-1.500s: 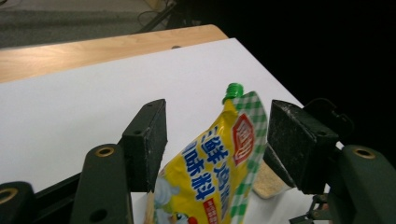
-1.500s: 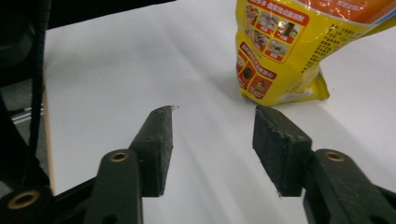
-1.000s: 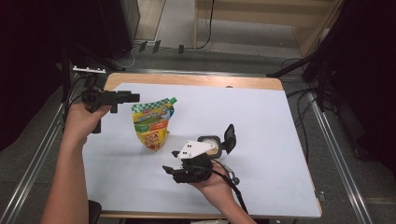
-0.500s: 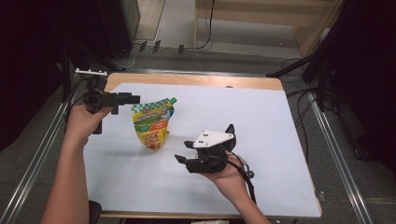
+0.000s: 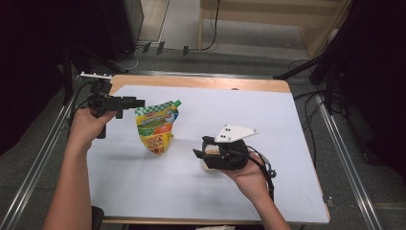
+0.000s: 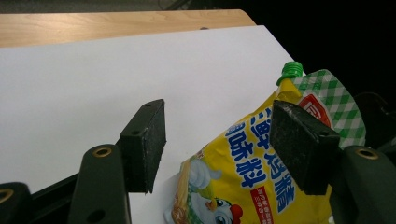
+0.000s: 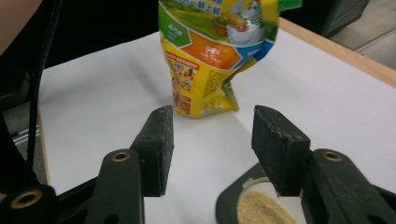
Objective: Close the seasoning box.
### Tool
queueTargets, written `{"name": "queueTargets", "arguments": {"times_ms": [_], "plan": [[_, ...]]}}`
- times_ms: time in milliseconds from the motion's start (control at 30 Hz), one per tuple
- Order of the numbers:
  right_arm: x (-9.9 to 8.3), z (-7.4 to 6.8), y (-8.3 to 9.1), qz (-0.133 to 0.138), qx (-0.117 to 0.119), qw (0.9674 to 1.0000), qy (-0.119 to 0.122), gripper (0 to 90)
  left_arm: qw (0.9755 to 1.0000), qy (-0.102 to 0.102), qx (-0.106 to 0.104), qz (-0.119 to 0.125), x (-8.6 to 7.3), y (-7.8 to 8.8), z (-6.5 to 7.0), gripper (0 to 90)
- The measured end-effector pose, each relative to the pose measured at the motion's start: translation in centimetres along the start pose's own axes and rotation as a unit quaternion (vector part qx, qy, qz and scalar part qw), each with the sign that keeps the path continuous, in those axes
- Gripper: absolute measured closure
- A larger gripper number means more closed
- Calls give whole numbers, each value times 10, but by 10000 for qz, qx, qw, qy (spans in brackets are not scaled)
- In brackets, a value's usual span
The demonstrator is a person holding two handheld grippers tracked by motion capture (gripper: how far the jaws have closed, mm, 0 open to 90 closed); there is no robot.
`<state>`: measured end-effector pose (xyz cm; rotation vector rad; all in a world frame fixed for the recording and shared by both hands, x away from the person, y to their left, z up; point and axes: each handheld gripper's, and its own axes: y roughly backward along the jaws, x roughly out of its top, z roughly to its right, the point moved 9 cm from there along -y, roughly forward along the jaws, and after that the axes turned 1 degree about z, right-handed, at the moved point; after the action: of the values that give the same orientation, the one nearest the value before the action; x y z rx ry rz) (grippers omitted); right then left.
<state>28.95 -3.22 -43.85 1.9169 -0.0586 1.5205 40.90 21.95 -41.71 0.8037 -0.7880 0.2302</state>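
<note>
A yellow seasoning pouch (image 5: 155, 127) with a green cap (image 6: 292, 70) stands upright on the white sheet (image 5: 268, 115). My left gripper (image 5: 140, 102) is level with the pouch's top left corner. Its jaws are open in the left gripper view (image 6: 222, 144), with the pouch (image 6: 252, 172) partly between them and bare table beside the left pad. My right gripper (image 5: 198, 154) hovers to the right of the pouch under its grey plate (image 5: 234, 133). Its jaws (image 7: 210, 149) have just been closing, with nothing between them. A black dish of tan powder (image 7: 261, 207) lies below its right jaw.
The wooden table edge (image 5: 201, 82) runs along the back. Metal rails (image 5: 344, 158) flank both sides. Cables and dark stands crowd the floor beyond. Open white sheet lies to the right and in front of the pouch.
My right gripper has moved to the right and a little up, away from the pouch. The left gripper and the pouch have stayed where they were.
</note>
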Motion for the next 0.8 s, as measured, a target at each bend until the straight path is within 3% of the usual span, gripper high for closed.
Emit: {"name": "queueTargets", "arguments": {"times_ms": [233, 433, 567, 800], "plan": [[3, 15, 16, 78, -95, 9999, -97, 509, 10000, 13, -6, -84, -2, -3, 0, 368], [1, 24, 23, -56, -226, 9997, 4, 576, 9999, -20, -2, -142, -4, -4, 0, 366], [0, 32, 30, -54, -371, 9993, 4, 668, 10000, -31, -78, -47, -2, -2, 2, 366], [-1, 49, 45, 61, -515, 9982, -296, 813, 9999, -48, -69, -86, -3, -3, 2, 366]]}}
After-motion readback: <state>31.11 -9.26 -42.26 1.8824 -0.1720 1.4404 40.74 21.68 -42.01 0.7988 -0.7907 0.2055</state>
